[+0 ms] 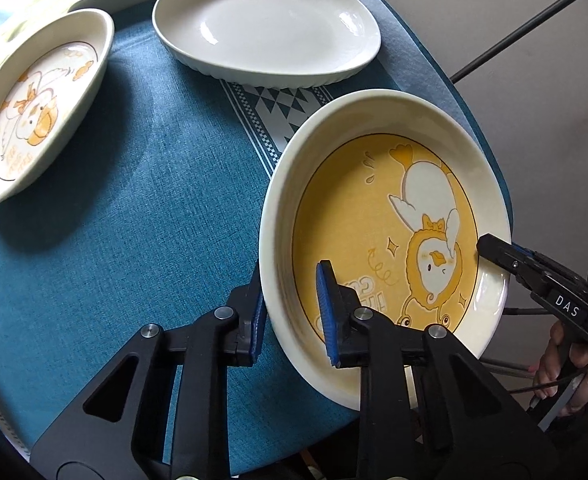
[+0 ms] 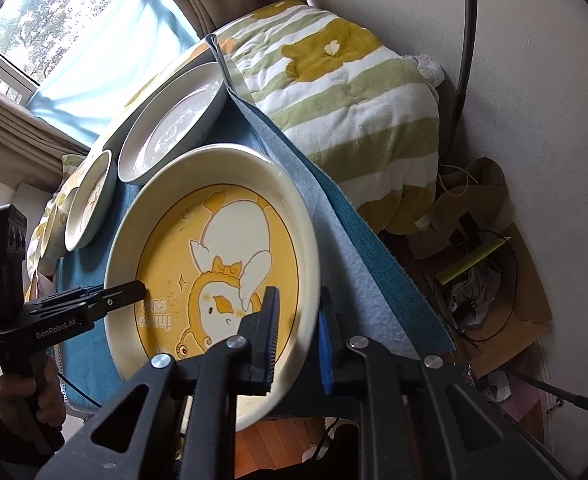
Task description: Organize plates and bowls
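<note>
A round cream plate [image 1: 374, 216] with a yellow centre and a cartoon duck lies at the near right corner of the blue tablecloth [image 1: 133, 240]. Its near edge reaches past the table's edge. My left gripper [image 1: 291, 316] is shut on its left rim, one blue pad inside and one outside. My right gripper [image 2: 297, 340] is shut on the right rim of the same plate [image 2: 213, 248]. Each gripper shows in the other's view, the right gripper [image 1: 490, 248] over the far rim and the left gripper [image 2: 133, 291] reaching in from the left, held by a hand.
A plain white oval dish [image 1: 265, 28] stands behind the plate. A smaller oval dish [image 1: 33, 112] with a duck print sits at the left. A striped quilt [image 2: 354, 92] lies beyond the table. A cardboard box [image 2: 506, 300] and cables are on the floor at the right.
</note>
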The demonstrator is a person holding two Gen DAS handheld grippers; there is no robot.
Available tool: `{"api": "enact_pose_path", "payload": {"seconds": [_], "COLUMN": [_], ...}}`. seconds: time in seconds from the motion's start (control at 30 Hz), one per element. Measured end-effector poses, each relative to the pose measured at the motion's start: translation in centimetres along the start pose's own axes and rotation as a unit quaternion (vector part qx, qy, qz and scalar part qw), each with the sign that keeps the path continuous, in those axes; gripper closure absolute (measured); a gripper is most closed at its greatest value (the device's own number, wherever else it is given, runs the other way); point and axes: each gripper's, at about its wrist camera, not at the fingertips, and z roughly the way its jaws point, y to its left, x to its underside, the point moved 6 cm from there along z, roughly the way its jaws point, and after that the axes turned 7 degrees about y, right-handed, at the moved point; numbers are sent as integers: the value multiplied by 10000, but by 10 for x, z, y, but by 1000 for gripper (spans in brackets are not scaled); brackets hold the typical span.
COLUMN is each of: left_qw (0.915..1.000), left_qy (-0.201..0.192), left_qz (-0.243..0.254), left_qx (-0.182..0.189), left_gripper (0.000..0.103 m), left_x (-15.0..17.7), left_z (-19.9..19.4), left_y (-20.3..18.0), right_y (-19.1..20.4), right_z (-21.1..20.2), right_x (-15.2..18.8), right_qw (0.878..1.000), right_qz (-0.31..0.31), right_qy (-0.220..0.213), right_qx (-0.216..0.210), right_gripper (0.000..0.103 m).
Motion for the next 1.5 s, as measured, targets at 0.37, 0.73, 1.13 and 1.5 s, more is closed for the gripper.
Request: {"api": "enact_pose_path", "payload": {"seconds": [0.37, 0.73, 1.13, 1.5], "left_qw": [9994, 9969, 9839, 9678], "left_qy": [-259, -711, -1417, -1549], "left_qz": [183, -67, -936, -1751], "left_qx": [-118, -336, -566, -935], "left_gripper": [83, 83, 83, 83], "left_x": [7, 26, 91, 165], "left_z": [-12, -48, -134, -164], "left_y": [8, 16, 85, 180], "right_y": [8, 38, 126, 227], "right_z": [-1, 0, -10, 28], "right_x": [2, 3, 0, 40], "right_qw": [9983, 9891, 9676, 9450], "right_qz": [-580, -1444, -2497, -3209], "right_qy": [-98, -225, -327, -58], "right_qx": [4, 196, -178, -628], "right_gripper": [87, 87, 87, 87]}}
